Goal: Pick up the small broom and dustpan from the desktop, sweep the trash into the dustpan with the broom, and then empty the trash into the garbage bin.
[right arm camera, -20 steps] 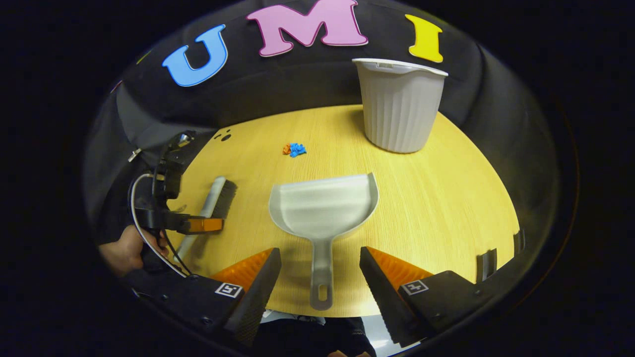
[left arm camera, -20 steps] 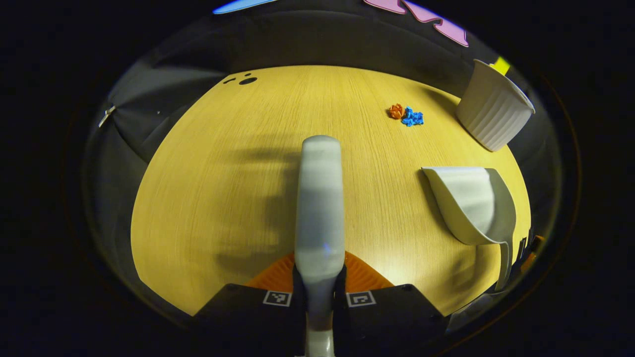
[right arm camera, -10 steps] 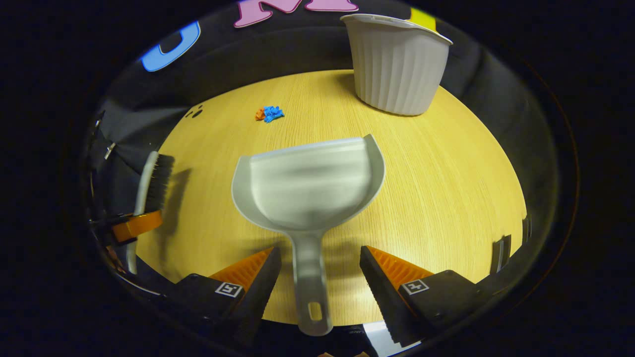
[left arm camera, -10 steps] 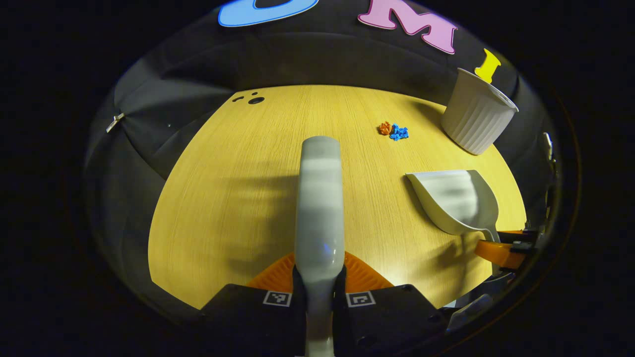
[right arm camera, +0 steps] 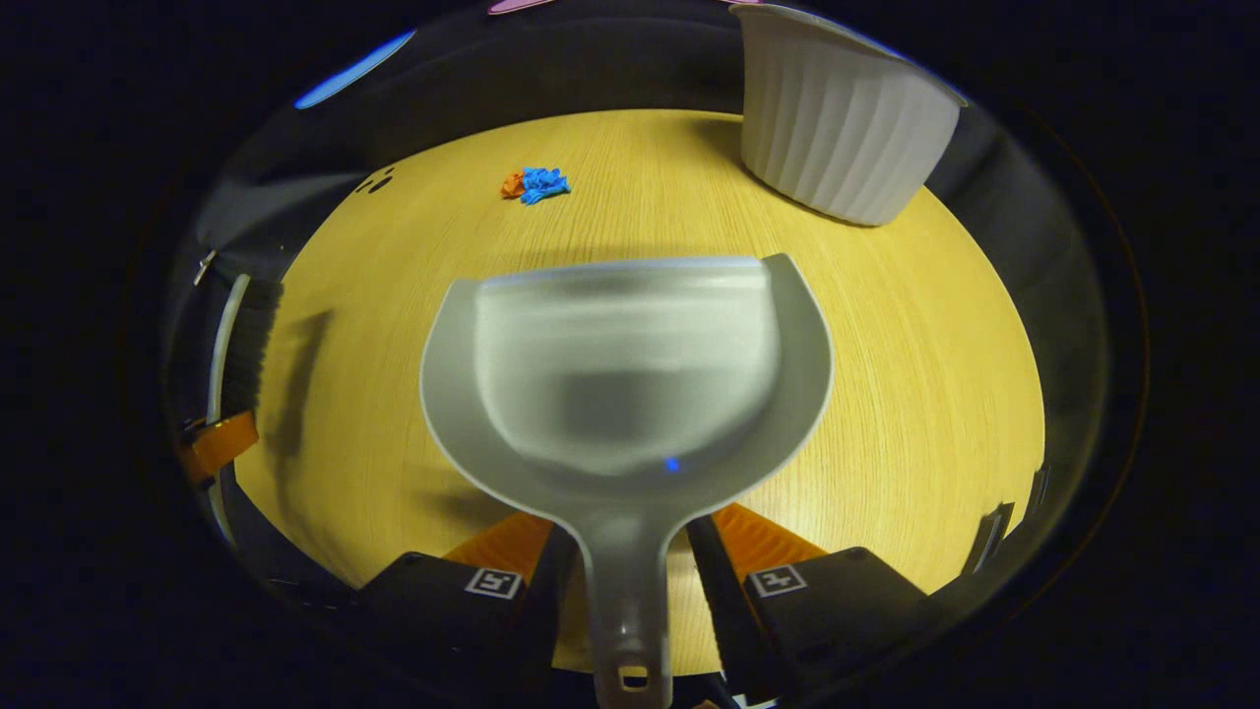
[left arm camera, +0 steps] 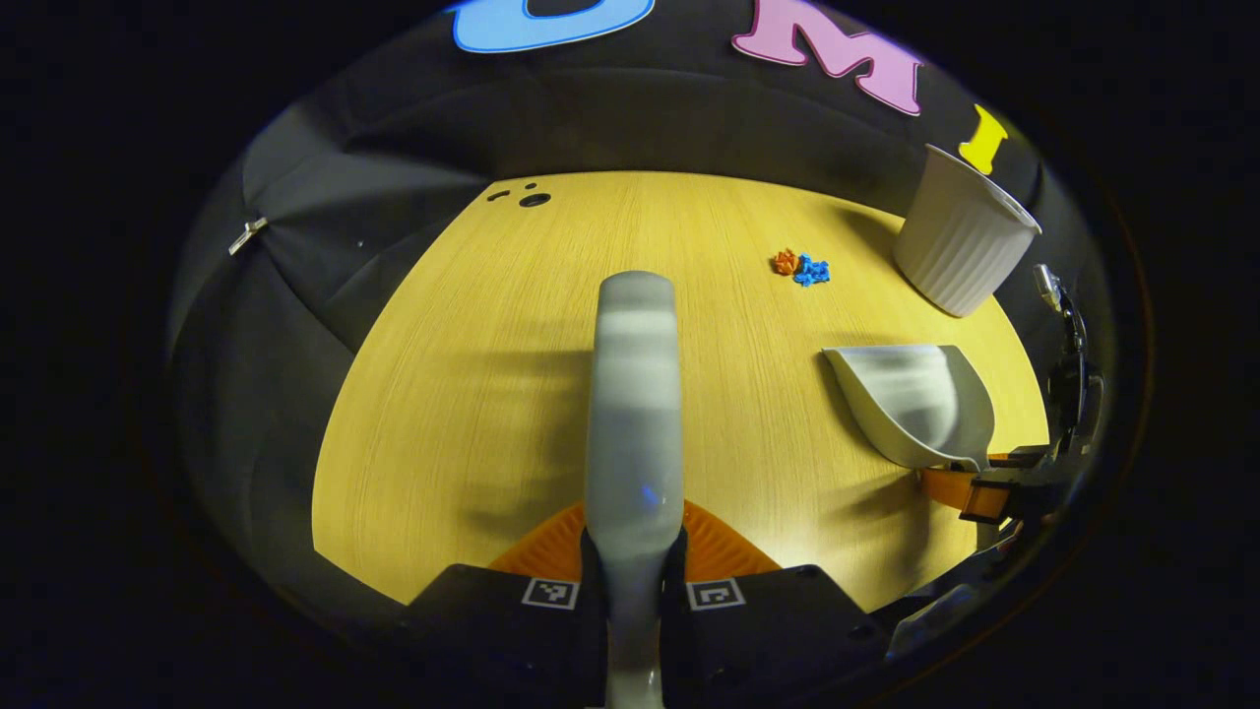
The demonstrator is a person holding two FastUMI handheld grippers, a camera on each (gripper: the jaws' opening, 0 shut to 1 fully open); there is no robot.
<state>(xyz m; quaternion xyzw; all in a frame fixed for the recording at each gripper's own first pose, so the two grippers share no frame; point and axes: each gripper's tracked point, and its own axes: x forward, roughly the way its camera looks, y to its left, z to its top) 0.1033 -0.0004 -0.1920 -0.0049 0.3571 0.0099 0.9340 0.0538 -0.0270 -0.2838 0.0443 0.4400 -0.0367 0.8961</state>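
Left gripper [left arm camera: 633,561] clenched on broom [left arm camera: 634,394] handle, broom jutting forward above desktop [left arm camera: 472,374]. Right gripper [right arm camera: 622,551] fingers close beside dustpan [right arm camera: 620,364] handle neck; firm contact on both sides cannot be told. Both tools look light, rigid, smooth plastic; handle near pan is best hold, slip possible. Farther: trash [right arm camera: 535,184] on desktop; garbage bin [right arm camera: 842,138] beyond, at far right.

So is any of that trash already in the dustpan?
No: in the right gripper view the dustpan is bare, and the trash lies on the table beyond it.
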